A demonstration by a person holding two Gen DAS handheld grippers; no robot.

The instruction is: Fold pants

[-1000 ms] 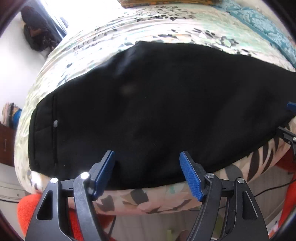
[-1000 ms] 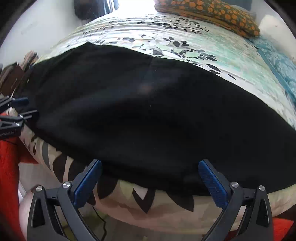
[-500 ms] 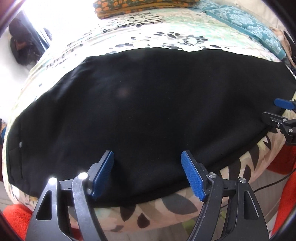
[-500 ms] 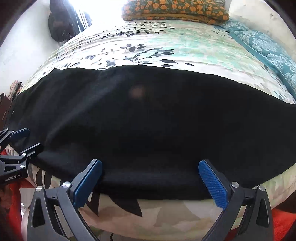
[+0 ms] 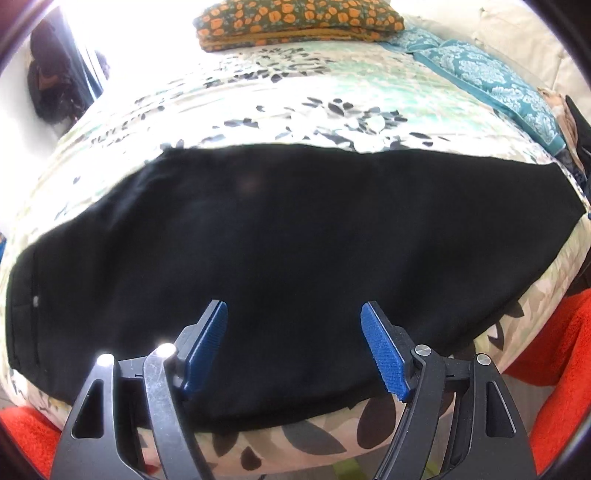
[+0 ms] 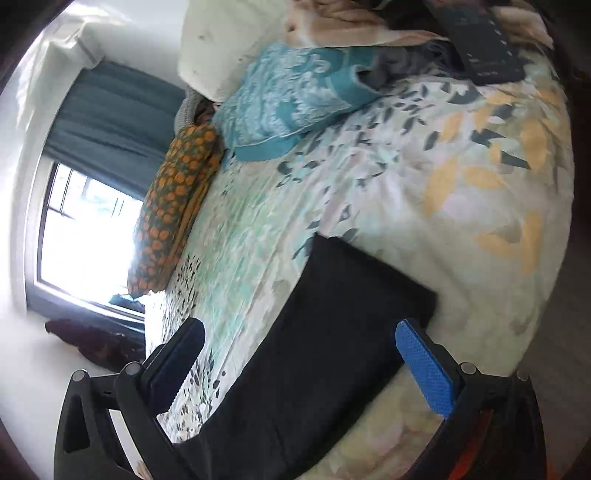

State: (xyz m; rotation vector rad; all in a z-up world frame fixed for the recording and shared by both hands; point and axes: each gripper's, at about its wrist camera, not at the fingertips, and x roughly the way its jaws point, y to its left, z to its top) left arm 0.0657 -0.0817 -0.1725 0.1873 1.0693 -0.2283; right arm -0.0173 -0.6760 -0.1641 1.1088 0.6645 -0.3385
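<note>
Black pants lie flat and lengthwise along the near edge of a bed with a floral sheet; the waistband end is at the left. My left gripper hovers over the pants' near edge, open, with nothing between its blue pads. In the right wrist view the hem end of the pants runs between the wide-apart fingers of my right gripper, which is open and rolled sideways over that end; whether it touches the cloth I cannot tell.
An orange-patterned folded cloth lies at the far side of the bed and a teal patterned pillow at the far right. Orange fabric hangs below the bed edge. A window with a dark curtain is beyond.
My left gripper slid along the pants away from the waistband and tilted up, showing more of the bed. My right gripper swung to the hem end and rolled sideways.
</note>
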